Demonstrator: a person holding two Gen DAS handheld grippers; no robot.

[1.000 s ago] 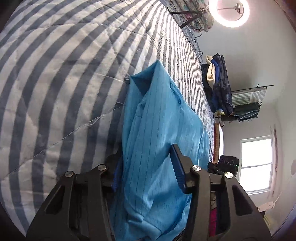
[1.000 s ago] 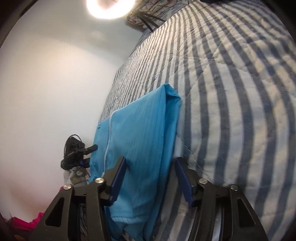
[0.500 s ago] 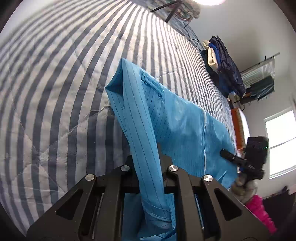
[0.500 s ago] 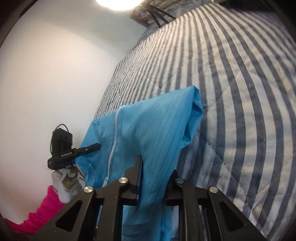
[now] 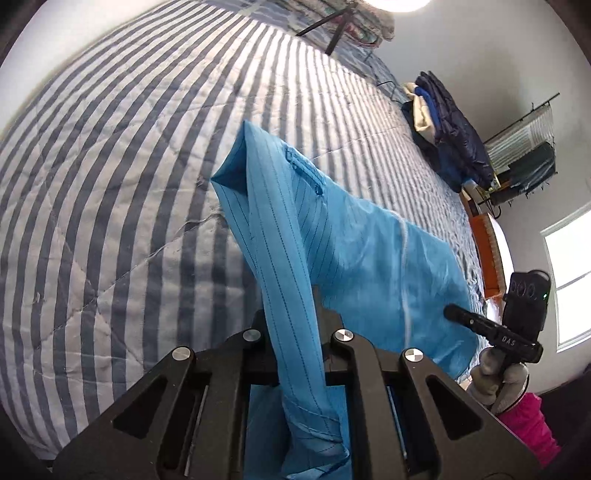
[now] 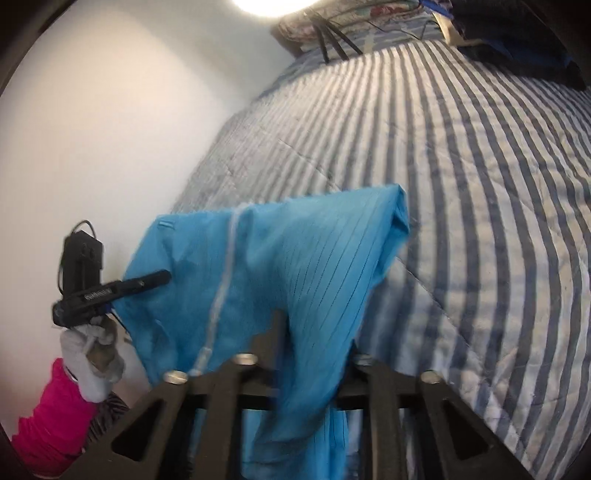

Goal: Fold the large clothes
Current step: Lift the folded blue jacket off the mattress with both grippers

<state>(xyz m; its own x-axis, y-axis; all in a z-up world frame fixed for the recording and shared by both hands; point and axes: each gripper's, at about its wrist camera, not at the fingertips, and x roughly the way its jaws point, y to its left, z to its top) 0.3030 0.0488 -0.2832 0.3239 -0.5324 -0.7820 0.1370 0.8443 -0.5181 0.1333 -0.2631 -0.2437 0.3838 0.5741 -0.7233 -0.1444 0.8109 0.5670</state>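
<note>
A bright blue pinstriped garment (image 5: 351, 240) lies partly lifted off a striped quilt (image 5: 110, 184). My left gripper (image 5: 291, 317) is shut on one bunched edge of it, and the cloth rises as a taut band to a folded corner. In the right wrist view the same blue garment (image 6: 295, 251) tents up from the quilt (image 6: 480, 184) to my right gripper (image 6: 314, 332). Its jaws are opening, with a thick bunch of cloth filling the gap and still hanging from them. Each view shows the other gripper (image 5: 480, 325) (image 6: 110, 291) at the garment's far edge.
Dark blue jackets (image 5: 450, 136) are piled at the bed's far right. Tripod legs (image 5: 332, 29) stand at its head, beside a clothes rack (image 5: 524, 162) and window (image 5: 569, 288). A white wall (image 6: 92, 129) borders the bed. A gloved hand (image 6: 92, 354) in a pink sleeve (image 6: 48, 417) holds the left gripper.
Both grippers closed on the garment's near edge and lifted it, so the cloth now tents up off the quilt. The right jaws stand wider than half a second ago.
</note>
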